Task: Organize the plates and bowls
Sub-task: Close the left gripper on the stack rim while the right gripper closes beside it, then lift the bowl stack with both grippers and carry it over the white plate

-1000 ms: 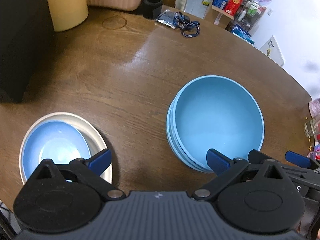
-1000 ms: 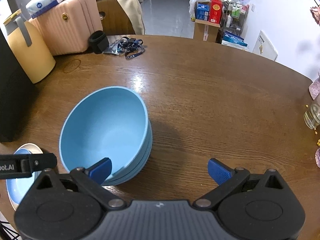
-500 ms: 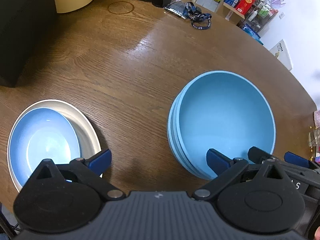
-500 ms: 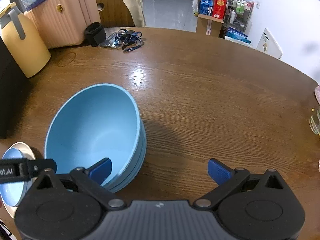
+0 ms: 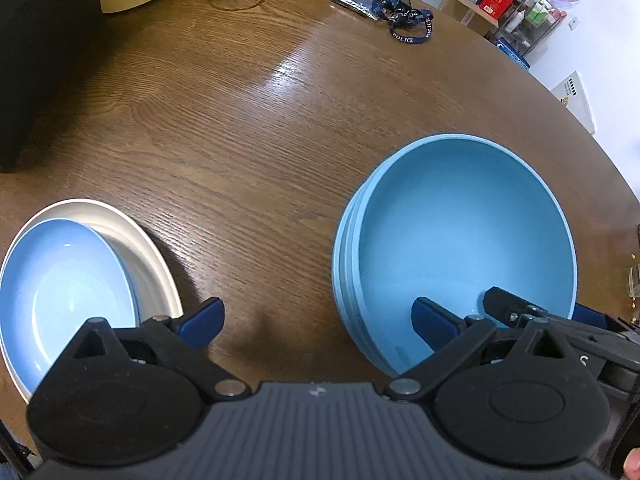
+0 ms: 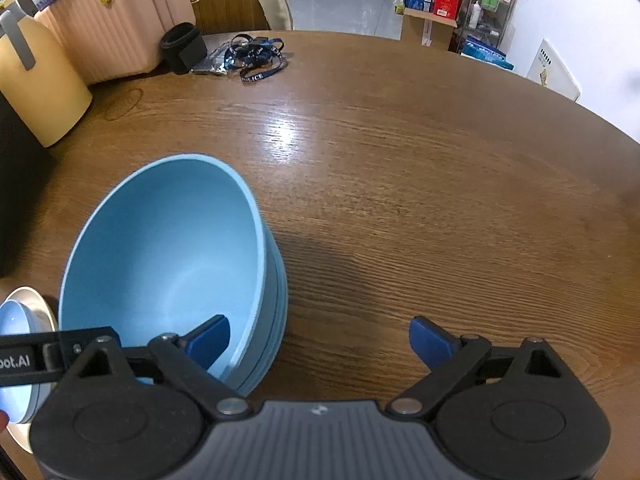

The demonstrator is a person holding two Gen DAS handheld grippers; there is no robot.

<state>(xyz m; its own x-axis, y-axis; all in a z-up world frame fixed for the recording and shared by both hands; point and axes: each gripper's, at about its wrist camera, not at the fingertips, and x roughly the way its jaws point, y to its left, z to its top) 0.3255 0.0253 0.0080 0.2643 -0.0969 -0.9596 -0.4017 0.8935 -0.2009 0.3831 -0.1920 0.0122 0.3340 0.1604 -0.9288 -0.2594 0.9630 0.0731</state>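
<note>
Blue bowls (image 5: 460, 240) stacked; plates (image 5: 132, 236) beside.

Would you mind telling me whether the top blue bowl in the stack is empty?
Empty: the top blue bowl shows only bare blue inside in both views; one open right gripper finger hangs over it.

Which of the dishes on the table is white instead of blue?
The white plate at the left, lying under the pale blue dish. The stacked bowls beside it are all blue.

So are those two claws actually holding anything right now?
No. The left gripper is open and empty; the right gripper is closing astride the rim of the stacked blue bowls, not gripping.
</note>
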